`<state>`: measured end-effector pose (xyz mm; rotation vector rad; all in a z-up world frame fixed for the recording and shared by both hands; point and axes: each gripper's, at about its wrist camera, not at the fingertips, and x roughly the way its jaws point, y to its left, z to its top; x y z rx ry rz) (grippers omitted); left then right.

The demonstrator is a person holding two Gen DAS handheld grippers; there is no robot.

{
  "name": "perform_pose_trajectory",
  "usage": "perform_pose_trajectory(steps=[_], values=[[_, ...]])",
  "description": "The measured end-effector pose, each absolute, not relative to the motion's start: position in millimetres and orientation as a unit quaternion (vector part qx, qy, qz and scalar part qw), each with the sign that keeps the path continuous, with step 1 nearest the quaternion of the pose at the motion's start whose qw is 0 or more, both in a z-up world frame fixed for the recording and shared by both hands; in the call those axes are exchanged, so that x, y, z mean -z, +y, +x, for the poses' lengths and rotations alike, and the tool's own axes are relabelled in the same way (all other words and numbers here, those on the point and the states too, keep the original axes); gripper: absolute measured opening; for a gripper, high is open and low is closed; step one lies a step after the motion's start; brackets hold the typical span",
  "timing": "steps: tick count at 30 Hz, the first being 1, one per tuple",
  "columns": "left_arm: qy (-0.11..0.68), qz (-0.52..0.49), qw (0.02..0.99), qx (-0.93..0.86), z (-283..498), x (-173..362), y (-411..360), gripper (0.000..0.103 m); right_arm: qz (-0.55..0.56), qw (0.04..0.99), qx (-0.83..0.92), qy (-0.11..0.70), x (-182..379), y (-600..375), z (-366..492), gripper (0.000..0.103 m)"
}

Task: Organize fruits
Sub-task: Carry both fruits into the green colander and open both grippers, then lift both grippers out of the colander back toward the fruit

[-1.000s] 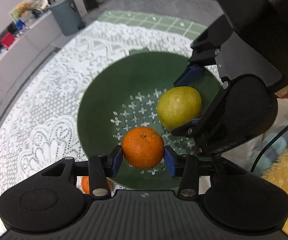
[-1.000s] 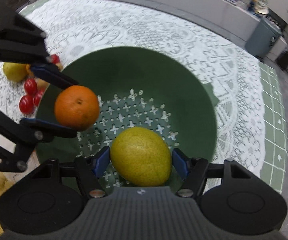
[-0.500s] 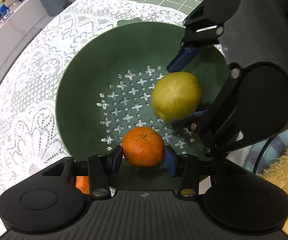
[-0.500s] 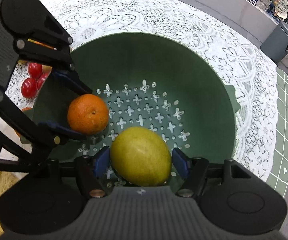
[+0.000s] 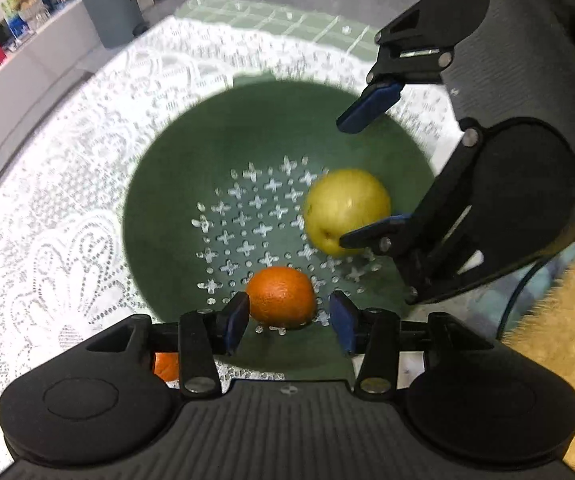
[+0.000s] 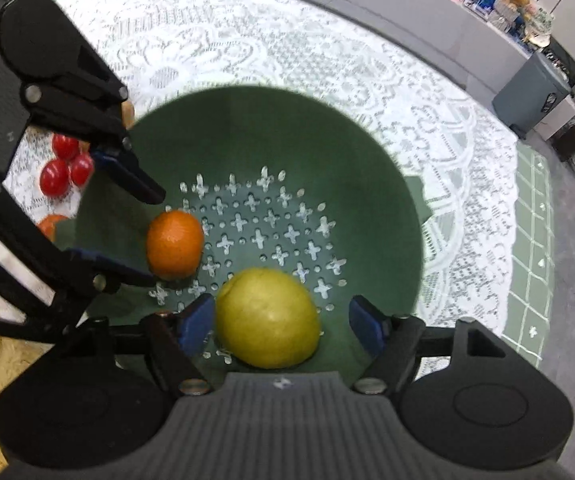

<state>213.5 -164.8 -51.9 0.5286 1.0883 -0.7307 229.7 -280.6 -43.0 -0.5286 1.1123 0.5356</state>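
Both fruits are being let go into the green colander (image 5: 167, 184), which stands on the lace-covered bench (image 5: 67, 200). The left tongs (image 5: 289, 322) have just been opening: the orange (image 5: 280, 297) sits between the blue pads on the perforated floor at the near side, the left pad at or just off its skin and a clear gap at the right pad, so nothing pinches it. The right tongs (image 6: 283, 326) have likewise been spreading; the yellow-green pear-like fruit (image 6: 267, 318) lies between their pads with gaps on both sides, resting in the colander just right of the orange.

The step in hand looks like the release of this pair. More fruit waits on the bench left of the colander: red cherry tomatoes (image 6: 63, 166) and another orange piece (image 6: 49, 224). The next move probably calls for lifting both tongs straight up, clear of the rim, without nudging either round fruit, then reaching left for what remains.
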Motion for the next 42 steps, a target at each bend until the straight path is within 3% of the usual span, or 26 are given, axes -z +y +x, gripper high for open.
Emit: perform_pose_trajectory(steps=[11,20,27,36,42], values=[[0.431,0.180,0.847,0.252,161.7,-14.6,-103.0,0.057,-0.141,0.867,-0.217,0.425,-12.1,-265.8,178.2,0.071],[0.371,0.094,0.911,0.156,117.8,-34.0,-35.8,0.057,-0.017,0.913,-0.210,0.349,-21.1,-228.1,119.9,0.071],[0.362,0.054,0.927,0.086,94.2,-13.5,2.6,0.057,0.059,0.911,-0.191,0.360,6.6,-195.4,88.4,0.071],[0.370,0.066,0.925,0.054,79.3,24.0,29.9,0.059,0.014,0.908,-0.147,0.391,52.6,-161.5,78.3,0.065],[0.368,0.066,0.925,0.069,96.1,51.7,35.4,0.067,0.017,0.906,-0.125,0.403,66.8,-164.5,88.5,0.064]])
